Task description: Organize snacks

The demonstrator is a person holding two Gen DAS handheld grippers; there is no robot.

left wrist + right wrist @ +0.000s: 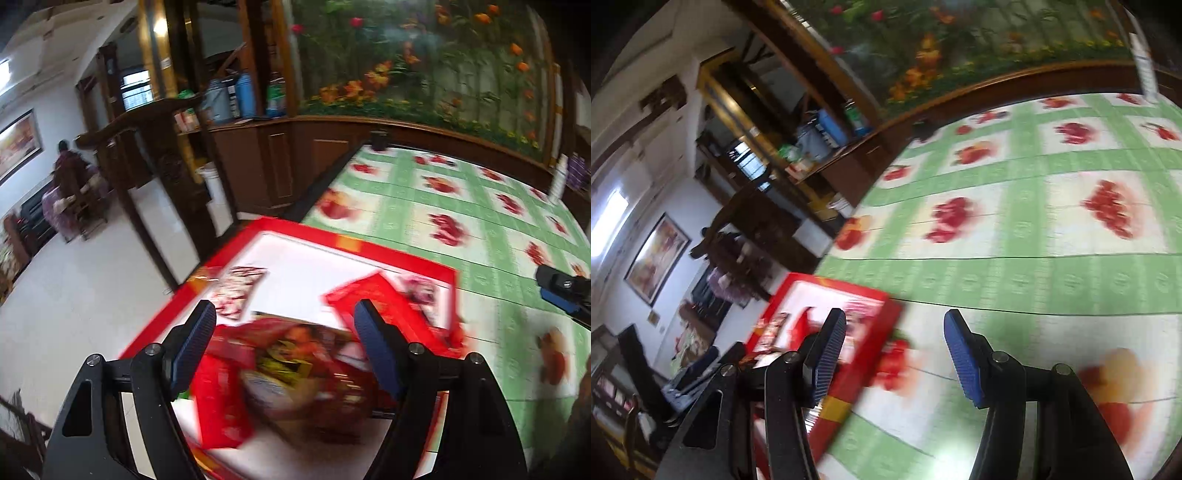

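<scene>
A crinkly snack packet (pixel 291 373) lies in the red-rimmed box (pixel 369 254) at the table's near left corner, under the spread, empty left claw (pixel 284 332). It is probably light and slippery, best pinched at an edge seam. The right claw (pixel 894 350) is also spread, empty.

Both grippers tilt downward. The left gripper (pixel 284 328) has its blue-padded fingers (pixel 373 339) spread wide, gripping nothing. The right gripper (pixel 894 350) is likewise spread, its fingers (pixel 962 360) empty, and its tip shows at the edge of the left view.
</scene>
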